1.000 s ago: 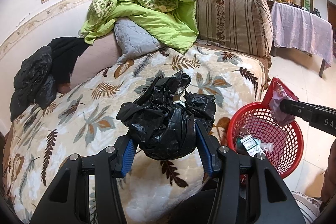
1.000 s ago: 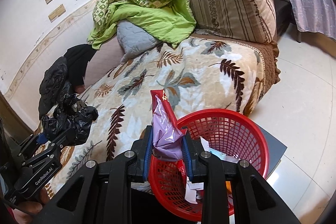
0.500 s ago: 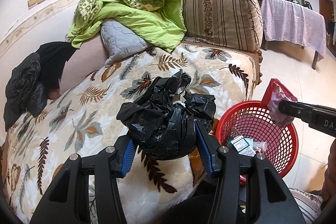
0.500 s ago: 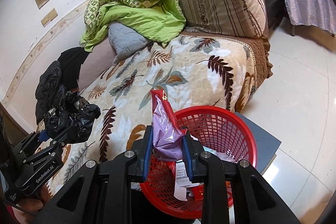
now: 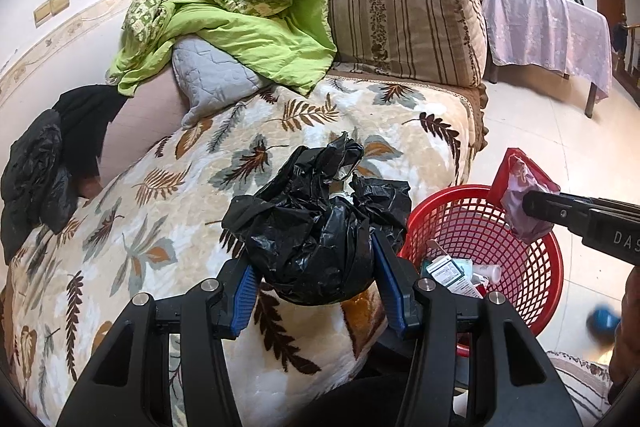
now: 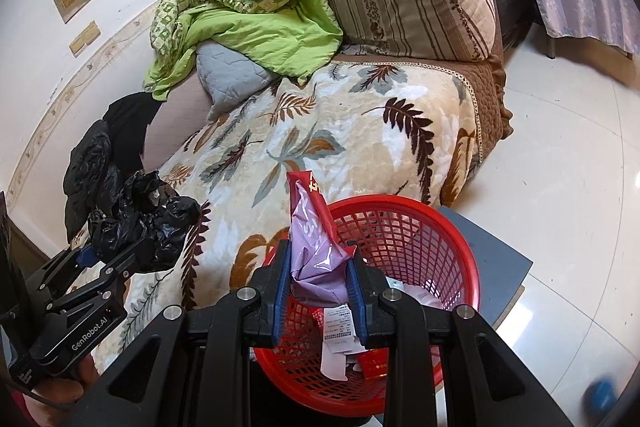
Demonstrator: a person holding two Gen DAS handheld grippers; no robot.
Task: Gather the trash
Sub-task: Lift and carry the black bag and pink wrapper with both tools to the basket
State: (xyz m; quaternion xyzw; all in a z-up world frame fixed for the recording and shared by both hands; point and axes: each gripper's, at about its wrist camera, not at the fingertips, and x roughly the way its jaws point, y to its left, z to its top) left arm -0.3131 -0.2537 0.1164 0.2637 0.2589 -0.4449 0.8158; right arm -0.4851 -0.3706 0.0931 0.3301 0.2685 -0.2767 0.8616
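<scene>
We see a crinkled, glossy black plastic bag (image 5: 316, 227) beside a red plastic mesh basket (image 5: 532, 267) holding paper slips (image 6: 338, 331). The purple wrapper (image 6: 316, 251) looks shiny, like film. The leaf-print blanket (image 5: 168, 211) is plush cloth; the floor tiles (image 6: 568, 155) gleam smooth.

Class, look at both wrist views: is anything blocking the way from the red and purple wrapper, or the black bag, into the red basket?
Nothing visible blocks either. The wrapper, in the right claw, is already above the red basket rim. The black bag, in the left claw, is beside the open basket, over the sofa blanket.
</scene>
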